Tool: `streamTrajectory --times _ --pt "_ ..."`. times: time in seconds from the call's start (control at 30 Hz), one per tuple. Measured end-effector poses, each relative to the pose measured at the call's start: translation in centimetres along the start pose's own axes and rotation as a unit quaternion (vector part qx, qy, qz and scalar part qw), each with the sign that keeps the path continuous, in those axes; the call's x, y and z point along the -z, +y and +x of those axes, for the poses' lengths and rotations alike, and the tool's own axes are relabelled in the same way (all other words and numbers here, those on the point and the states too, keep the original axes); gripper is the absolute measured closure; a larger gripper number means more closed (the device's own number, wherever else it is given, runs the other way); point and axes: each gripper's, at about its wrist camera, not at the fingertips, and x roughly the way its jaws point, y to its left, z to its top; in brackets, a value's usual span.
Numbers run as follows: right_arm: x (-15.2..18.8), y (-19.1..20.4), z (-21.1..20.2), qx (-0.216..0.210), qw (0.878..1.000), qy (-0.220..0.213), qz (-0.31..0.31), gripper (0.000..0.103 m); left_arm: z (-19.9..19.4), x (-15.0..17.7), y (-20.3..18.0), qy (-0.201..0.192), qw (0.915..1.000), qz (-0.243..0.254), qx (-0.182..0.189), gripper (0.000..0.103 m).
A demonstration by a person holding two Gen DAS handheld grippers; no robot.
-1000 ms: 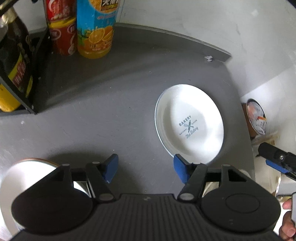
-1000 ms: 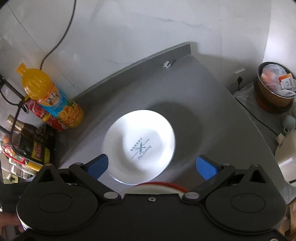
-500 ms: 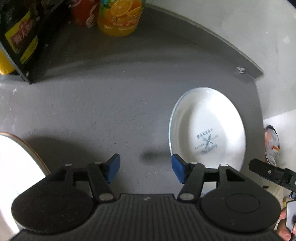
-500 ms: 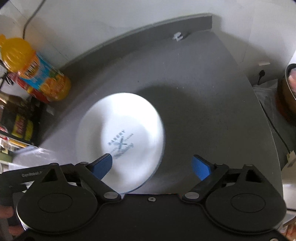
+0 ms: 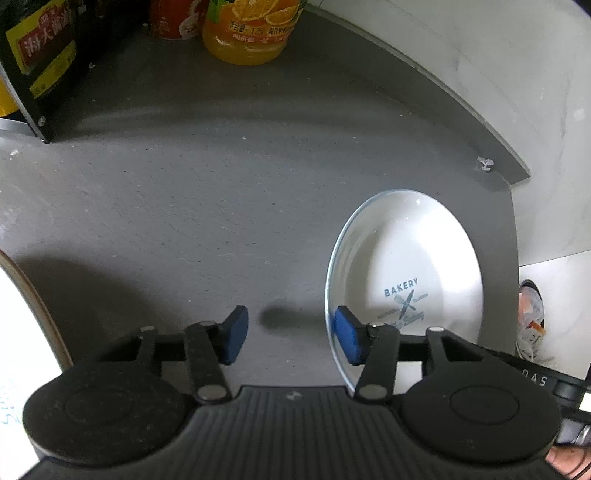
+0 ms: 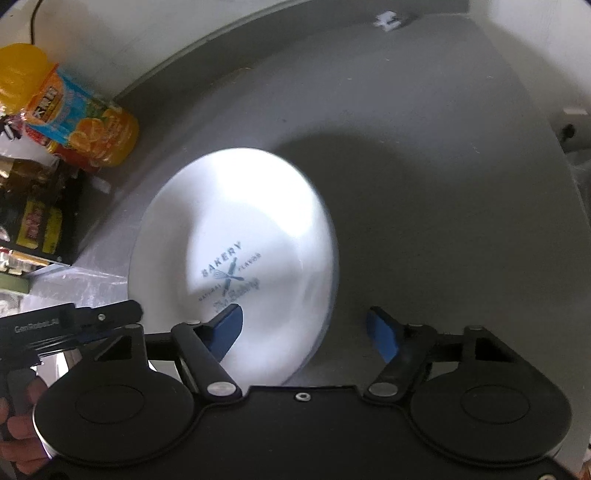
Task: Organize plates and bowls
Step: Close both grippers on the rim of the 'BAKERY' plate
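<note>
Over the white plate (image 6: 236, 236), right tool (image 6: 306, 332) spread, lower and closer than before; left tool (image 5: 291, 336) likewise spread.

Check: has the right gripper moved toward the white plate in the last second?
Yes. The right gripper has closed in on the white plate, straddling its near rim; the orange juice bottle slid up-left.

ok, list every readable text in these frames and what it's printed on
"BAKERY": white plate, above crossed utensils; the smaller print and script below are blurred.
"GenRobot.AI": body of the left gripper.
"DAS": fragment on the right gripper's body.
Orange juice bottle and dark sauce bottle: Chinese print, not legible.
</note>
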Motion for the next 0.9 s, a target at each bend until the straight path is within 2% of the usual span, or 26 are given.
streamTrajectory --times 0.07,0.1,0.13,0.17,0.27,0.37,0.43,0.53,0.7,0.9 --pt "-0.2 0.0 0.1 -0.006 1.000 -0.001 -0.002 0.034 0.1 0.0 0.0 0.002 1.0000 -0.005 0.007 0.060" --pt "-0.3 0.1 0.1 -0.009 1.000 -0.001 -0.003 0.042 0.2 0.0 -0.1 0.004 0.9999 -0.008 0.010 0.064" --pt "-0.6 0.0 0.2 -0.013 1.000 0.001 -0.004 0.054 0.2 0.0 -0.1 0.006 0.9998 -0.010 0.013 0.066" --pt "-0.7 0.0 0.3 -0.019 1.000 0.005 -0.004 0.059 0.3 0.0 -0.2 0.008 0.9998 -0.012 0.016 0.070" --pt "-0.9 -0.1 0.5 -0.022 1.000 0.006 -0.001 0.062 0.7 0.0 -0.4 0.020 0.9993 -0.021 0.023 0.075" --pt "-1.1 -0.7 0.4 -0.028 1.000 0.006 0.007 0.071 1.4 0.2 -0.4 0.035 0.9984 -0.030 0.034 0.078" --pt "-1.1 -1.3 0.4 -0.025 0.999 0.005 0.020 0.086 1.8 0.3 -0.5 0.038 0.9977 -0.036 0.042 0.082" --pt "-0.8 -2.1 0.4 -0.035 0.999 0.000 0.040 0.090 2.0 0.4 -0.9 0.037 0.9974 -0.032 0.052 0.094" --pt "-0.2 -1.8 0.0 -0.037 0.999 -0.012 0.035 0.092 1.9 0.3 -1.4 0.033 0.9983 -0.019 0.044 0.093" --pt "-0.3 -0.7 -1.9 -0.046 0.998 -0.043 0.017 0.094 0.8 -0.4 -0.9 0.020 0.9981 -0.018 0.055 0.093"
